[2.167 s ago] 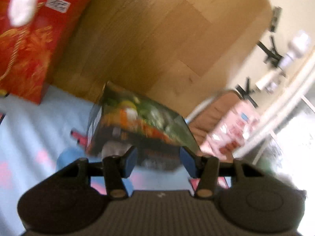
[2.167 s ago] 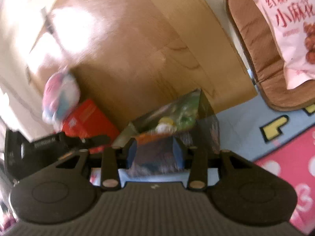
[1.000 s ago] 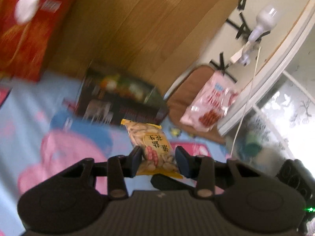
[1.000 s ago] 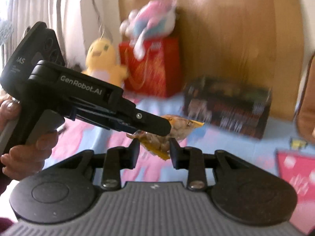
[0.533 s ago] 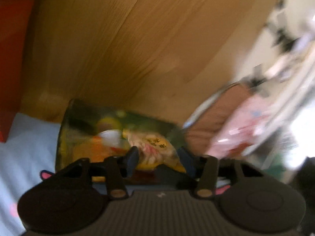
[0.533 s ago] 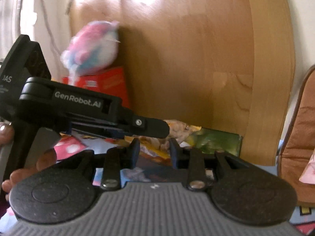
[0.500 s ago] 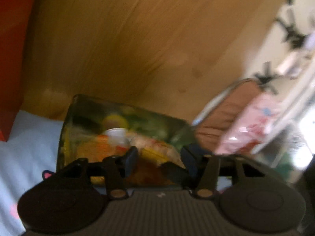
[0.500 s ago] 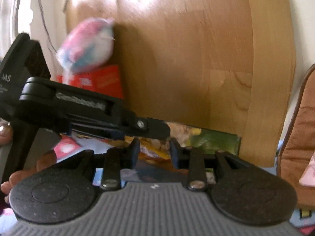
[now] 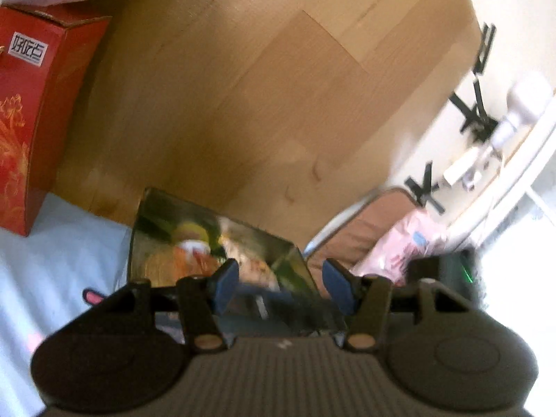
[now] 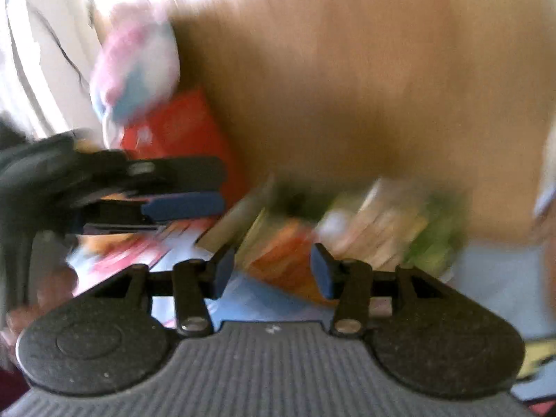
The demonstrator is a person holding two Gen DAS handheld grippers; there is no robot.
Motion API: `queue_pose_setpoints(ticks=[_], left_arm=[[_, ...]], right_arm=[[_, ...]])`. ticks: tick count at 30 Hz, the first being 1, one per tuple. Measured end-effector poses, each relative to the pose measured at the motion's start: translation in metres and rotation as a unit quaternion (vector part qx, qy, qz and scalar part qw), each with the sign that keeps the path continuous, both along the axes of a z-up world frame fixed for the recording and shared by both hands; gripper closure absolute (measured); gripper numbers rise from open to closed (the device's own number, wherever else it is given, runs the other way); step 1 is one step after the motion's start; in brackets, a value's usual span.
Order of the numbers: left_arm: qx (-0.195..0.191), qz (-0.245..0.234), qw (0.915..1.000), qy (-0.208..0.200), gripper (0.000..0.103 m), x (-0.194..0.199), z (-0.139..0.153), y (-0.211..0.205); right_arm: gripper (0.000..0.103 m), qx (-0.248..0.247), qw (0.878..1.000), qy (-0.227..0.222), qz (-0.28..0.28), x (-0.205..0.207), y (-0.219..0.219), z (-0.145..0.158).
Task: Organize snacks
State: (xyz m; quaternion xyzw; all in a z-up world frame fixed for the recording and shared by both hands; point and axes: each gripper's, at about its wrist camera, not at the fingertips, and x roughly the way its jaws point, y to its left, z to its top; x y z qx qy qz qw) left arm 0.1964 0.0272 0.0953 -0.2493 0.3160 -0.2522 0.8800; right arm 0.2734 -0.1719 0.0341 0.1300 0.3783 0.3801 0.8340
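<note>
The yellow peanut packet that both grippers pinched between them a second ago is out of their grasp; a pale shape on the printed box top may be that packet, though blur leaves this unsure. Nearest in the left wrist view, the left gripper (image 9: 279,286) has its blue pads apart and opening further, with nothing pressed between them; only the box shows through the gap. The right gripper (image 10: 269,272) is likewise parting, its jaws empty, and in its view the left tool reaches in from the left side, a hand just visible below it. Just beyond both sets of fingertips sits the snack box (image 9: 208,253), a dark carton with a green and orange printed top, lying on the pale blue mat (image 9: 62,243) against a wooden panel (image 9: 260,104); it seems to serve as the collecting spot, which would explain both tools letting go above it. Farther left stands a red gift box (image 9: 31,111) with a plush toy (image 10: 135,69) on top. Farther right, a pink snack bag (image 9: 403,243) rests on a brown cushion (image 9: 365,229), probably not yet sorted.
</note>
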Motion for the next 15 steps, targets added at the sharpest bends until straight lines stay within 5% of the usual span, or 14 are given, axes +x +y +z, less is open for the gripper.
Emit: queue_pose_setpoints(ticks=[3, 5, 8, 11, 15], left_arm=[[0.025, 0.021, 0.9994, -0.009, 0.045, -0.014, 0.006, 0.009], [0.025, 0.028, 0.9992, -0.013, 0.045, -0.026, 0.009, 0.016], [0.041, 0.044, 0.9979, -0.025, 0.045, -0.048, 0.012, 0.02], [0.079, 0.048, 0.9953, -0.028, 0.043, -0.073, 0.007, 0.008], [0.149, 0.045, 0.9875, -0.024, 0.038, -0.106, -0.009, -0.017]], right_arm=[[0.065, -0.01, 0.999, 0.038, -0.016, 0.027, 0.0, -0.003], [0.063, 0.009, 0.999, 0.033, -0.037, 0.019, -0.011, 0.01], [0.058, 0.069, 0.996, -0.02, -0.061, -0.025, -0.046, 0.029], [0.052, 0.075, 0.988, -0.072, -0.111, -0.082, -0.075, 0.03], [0.05, 0.052, 0.983, -0.068, -0.16, -0.138, -0.09, 0.005]])
